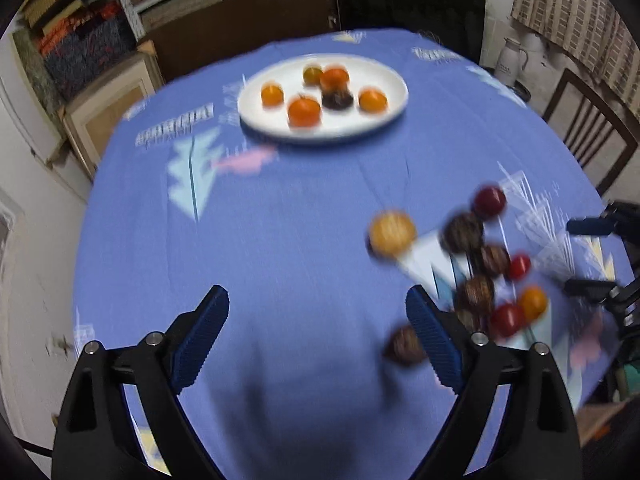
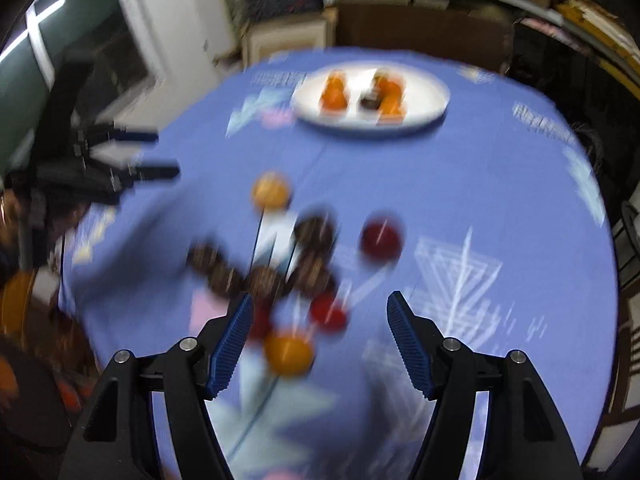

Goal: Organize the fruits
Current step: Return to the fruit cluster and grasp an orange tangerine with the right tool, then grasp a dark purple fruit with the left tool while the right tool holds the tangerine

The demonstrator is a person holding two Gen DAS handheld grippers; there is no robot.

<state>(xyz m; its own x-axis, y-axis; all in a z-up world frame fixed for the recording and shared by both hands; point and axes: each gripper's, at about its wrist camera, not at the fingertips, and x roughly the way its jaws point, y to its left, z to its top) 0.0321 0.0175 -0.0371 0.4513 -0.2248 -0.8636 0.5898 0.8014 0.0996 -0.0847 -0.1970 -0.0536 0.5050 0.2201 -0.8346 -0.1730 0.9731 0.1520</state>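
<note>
A white plate (image 1: pixel 256 114) at the far side of the blue table holds several orange fruits (image 1: pixel 304 111) and one dark fruit (image 1: pixel 337 99); it also shows in the right wrist view (image 2: pixel 434 100). A loose cluster of fruits lies nearer: a yellow-orange one (image 1: pixel 392 233), dark brown ones (image 1: pixel 463 232), red ones (image 1: pixel 489 201) and a small orange one (image 1: pixel 533 302). My left gripper (image 1: pixel 318 340) is open and empty, left of the cluster. My right gripper (image 2: pixel 320 344) is open above the cluster's near edge, with an orange fruit (image 2: pixel 289 353) and a red one (image 2: pixel 328 312) between its fingers. Both views are blurred.
The round table wears a blue patterned cloth (image 1: pixel 280 220). A wooden chair (image 1: pixel 588 136) stands at the right, shelves and boxes (image 1: pixel 80 40) behind. A white jug (image 1: pixel 512 60) sits at the far right. The left gripper shows in the right wrist view (image 2: pixel 136 156).
</note>
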